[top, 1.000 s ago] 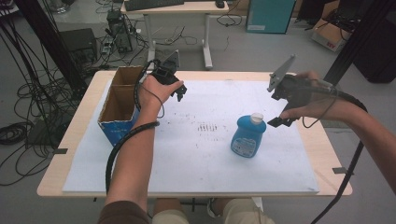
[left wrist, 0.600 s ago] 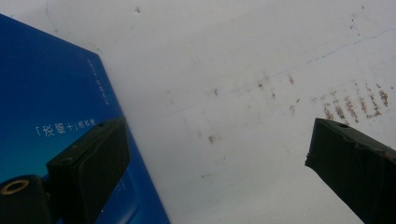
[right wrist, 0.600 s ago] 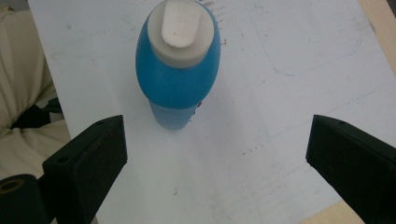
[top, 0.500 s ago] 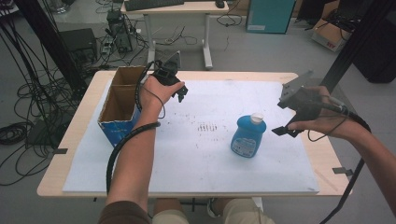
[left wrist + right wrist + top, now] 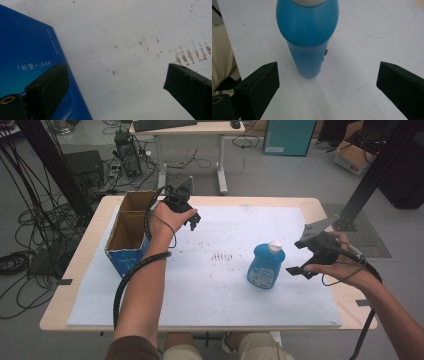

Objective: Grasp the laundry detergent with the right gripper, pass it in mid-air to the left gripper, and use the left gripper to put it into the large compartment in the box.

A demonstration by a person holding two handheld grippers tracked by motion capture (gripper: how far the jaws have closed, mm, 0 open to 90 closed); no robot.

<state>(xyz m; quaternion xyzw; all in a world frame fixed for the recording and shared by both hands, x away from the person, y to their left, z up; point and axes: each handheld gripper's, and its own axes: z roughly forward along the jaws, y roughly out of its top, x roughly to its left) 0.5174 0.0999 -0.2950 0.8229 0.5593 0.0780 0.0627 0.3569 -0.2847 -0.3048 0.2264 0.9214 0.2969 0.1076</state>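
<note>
Right of centre in the high view, the blue bottle (image 5: 265, 266) stands upright on the white sheet (image 5: 210, 295), white cap up, not yet grasped. The right gripper (image 5: 306, 257) sits just to its right, jaws spread wide and holding nothing, pointed at the bottle's side. In the right gripper view the bottle fills the upper centre, its base on the sheet, between and beyond the two black jaws; neither jaw touches it. So the approach looks almost done, the grasp not made.

Upper left of the high view, the left gripper (image 5: 189, 217) hangs over the sheet just beside the open cardboard box (image 5: 129, 232), jaws wide apart and empty too. The left gripper view shows the box's blue printed side at the frame's left, close to the left jaw, with bare stained sheet between the jaws. Cannot tell whether that jaw touches the box.

The box looks empty as far as the high view shows, its inside partly shadowed.

Judgement: early stage. Likely the bottle goes into the box, with the left gripper placed to steady it. Left to do: close on the bottle, lift, carry across to the upper left, lower in, release.
</note>
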